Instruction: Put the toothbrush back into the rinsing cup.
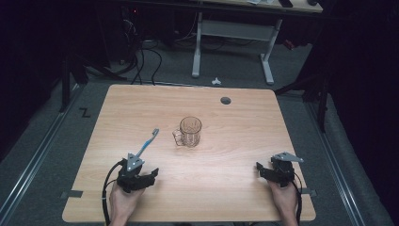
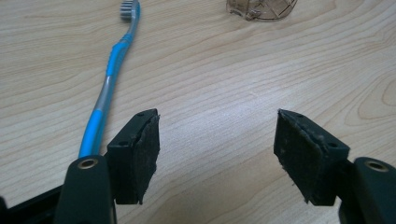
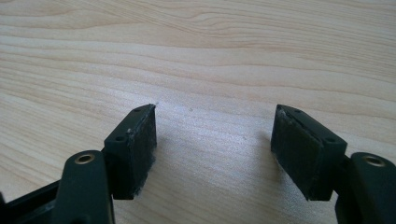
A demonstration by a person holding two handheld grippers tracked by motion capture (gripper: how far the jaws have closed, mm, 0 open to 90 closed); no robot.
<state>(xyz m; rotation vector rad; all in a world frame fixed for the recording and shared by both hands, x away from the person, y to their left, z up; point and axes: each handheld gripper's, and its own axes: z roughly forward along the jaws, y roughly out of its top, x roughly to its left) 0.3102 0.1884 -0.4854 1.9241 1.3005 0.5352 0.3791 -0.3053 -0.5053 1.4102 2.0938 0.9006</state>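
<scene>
Toothbrush (image 2: 109, 79) just beside left gripper (image 2: 217, 154) — off its left jaw, handle running lengthwise ahead toward mug (image 1: 189, 131). Jaws spread, empty. Right gripper (image 3: 215, 154) well apart — likewise released.

High view: table (image 1: 235, 188) evenly lit from overhead, room around it falls off to near black, slight softness overall. Glass mug (image 1: 189, 131) throws almost no shadow; no hard glare on the wood. Both gripper views bright, flat light, wood grain sharp mid-frame. Near parts at the bottom edge go soft, with mild stretch at the corners. Toothbrush (image 2: 109, 79) in focus, faint shadow beside it.
</scene>
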